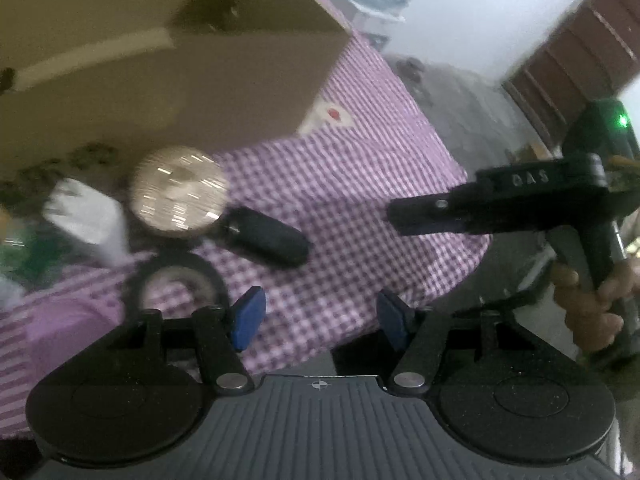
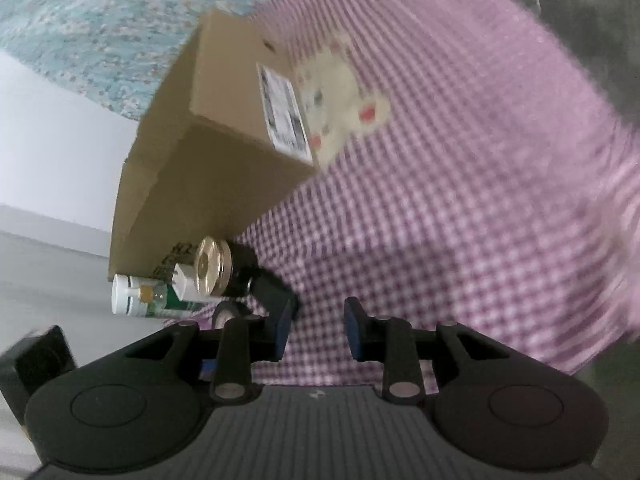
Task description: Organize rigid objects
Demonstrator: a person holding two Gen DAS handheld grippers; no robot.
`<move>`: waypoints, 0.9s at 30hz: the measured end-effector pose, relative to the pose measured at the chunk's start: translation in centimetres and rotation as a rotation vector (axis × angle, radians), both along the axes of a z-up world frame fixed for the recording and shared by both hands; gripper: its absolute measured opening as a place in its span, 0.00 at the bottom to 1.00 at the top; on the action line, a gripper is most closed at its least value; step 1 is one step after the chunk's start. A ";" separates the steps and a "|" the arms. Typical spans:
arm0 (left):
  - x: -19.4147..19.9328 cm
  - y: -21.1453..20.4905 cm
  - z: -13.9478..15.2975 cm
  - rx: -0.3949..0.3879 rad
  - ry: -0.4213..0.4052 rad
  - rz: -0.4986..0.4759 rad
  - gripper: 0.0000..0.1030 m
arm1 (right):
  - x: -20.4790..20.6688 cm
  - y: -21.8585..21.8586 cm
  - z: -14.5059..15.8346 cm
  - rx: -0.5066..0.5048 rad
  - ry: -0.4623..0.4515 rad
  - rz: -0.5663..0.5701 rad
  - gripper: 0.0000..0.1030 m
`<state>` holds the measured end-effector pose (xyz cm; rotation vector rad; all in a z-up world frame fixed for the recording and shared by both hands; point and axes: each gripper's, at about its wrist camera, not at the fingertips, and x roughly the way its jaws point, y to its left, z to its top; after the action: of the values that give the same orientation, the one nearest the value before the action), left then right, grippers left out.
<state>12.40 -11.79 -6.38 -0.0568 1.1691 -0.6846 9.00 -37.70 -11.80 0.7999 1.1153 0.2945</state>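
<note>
Left gripper: blue pads parted about halfway, only checked cloth showing between them, nothing gripped
Right gripper: jaws narrow but not closed, a slim gap with bare cloth in it, nothing held; in the left wrist view seen side-on at the right, well clear of the objects, with the tips pointing left
Hand: wrapped round the right gripper's handle, low at the right edge of the left wrist view
Cardboard box: big and brown, sitting on the cloth behind the small objects; white shipping label on one side
Gold disc: round and shiny, blurred, right against the foot of the box, just ahead and left of the left jaws
Dark oblong piece: lying on the cloth, its near end touching the disc, pointing out to the right
Black ring: flat on the cloth, just below the disc, close to the left gripper's left pad
White object: left of the disc, too blurred to name
Green and white bottle: on its side at the box's near corner, past the white object
Checked cloth: purple and white, under everything
Cream patch with red spots: on the cloth beside the box's label side
</note>
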 end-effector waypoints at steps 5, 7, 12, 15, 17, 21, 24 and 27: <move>1.1 0.7 1.3 0.006 -0.047 0.079 0.59 | 1.3 1.8 2.0 -0.121 -0.079 0.105 0.31; 1.4 -0.2 1.0 0.025 -0.065 0.078 0.58 | 2.1 3.3 2.0 -0.140 -0.086 0.139 0.31; 2.0 -1.9 -0.7 0.066 -0.023 0.057 0.54 | 3.9 5.3 1.0 -0.120 -0.074 0.172 0.31; 2.0 -1.9 -1.4 0.078 -0.003 0.053 0.54 | 4.7 6.0 0.5 -0.119 -0.071 0.185 0.31; 2.2 -2.0 -1.9 0.090 0.021 0.053 0.54 | 5.4 6.4 0.1 -0.115 -0.067 0.198 0.31; 2.8 -1.8 -2.4 0.085 0.052 0.072 0.54 | 6.8 7.2 -0.7 -0.112 -0.052 0.228 0.31; 3.2 -1.5 -2.5 0.069 0.064 0.083 0.54 | 7.6 7.7 -1.3 -0.084 -0.046 0.243 0.31; 3.4 -1.4 -2.7 0.065 0.063 0.085 0.53 | 8.0 8.0 -1.7 -0.046 -0.029 0.255 0.31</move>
<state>15.81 -13.21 -9.05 -0.0732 1.2419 -0.5724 16.96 -29.71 -13.49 0.6105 1.1935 0.4908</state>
